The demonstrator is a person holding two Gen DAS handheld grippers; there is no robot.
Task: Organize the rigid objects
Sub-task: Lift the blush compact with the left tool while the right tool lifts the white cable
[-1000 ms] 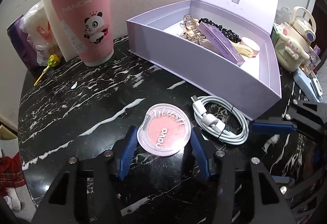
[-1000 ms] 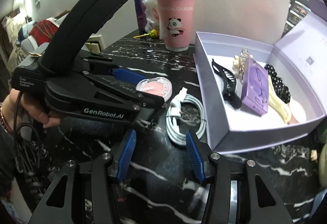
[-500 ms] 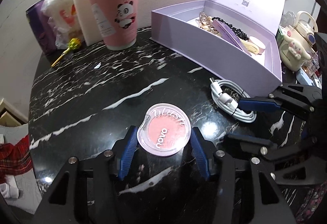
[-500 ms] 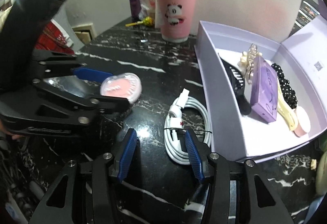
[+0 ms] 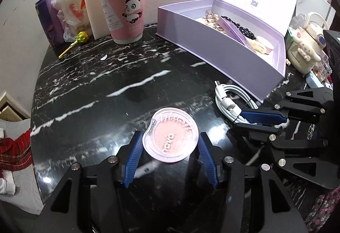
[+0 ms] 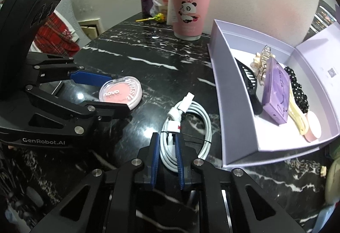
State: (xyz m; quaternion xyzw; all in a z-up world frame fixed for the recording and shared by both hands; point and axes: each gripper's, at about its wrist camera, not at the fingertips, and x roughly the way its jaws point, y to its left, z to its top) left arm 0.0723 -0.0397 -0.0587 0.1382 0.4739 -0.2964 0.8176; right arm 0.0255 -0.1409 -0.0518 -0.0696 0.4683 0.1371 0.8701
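Note:
A round pink blush compact (image 5: 171, 134) lies on the black marble table (image 5: 89, 84) between the blue fingers of my left gripper (image 5: 169, 142), which is open around it; it also shows in the right wrist view (image 6: 120, 95). A coiled white cable (image 6: 187, 126) lies beside the open lilac box (image 6: 238, 118). My right gripper (image 6: 166, 142) is shut on the cable's near strands; it shows in the left wrist view (image 5: 255, 119) too. The box holds hair clips, a purple case (image 6: 276, 95) and a black dotted hair band.
Stacked pink panda cups (image 5: 125, 5) stand at the back by a white foam board. A purple can (image 5: 50, 20), a plastic bag and a lollipop (image 5: 80, 38) sit back left. A cream character kettle (image 5: 303, 52) stands right of the box.
My right gripper has moved onto the cable and closed from wide open onto its strands. The left gripper stays open around the compact, and its view has pulled back a little.

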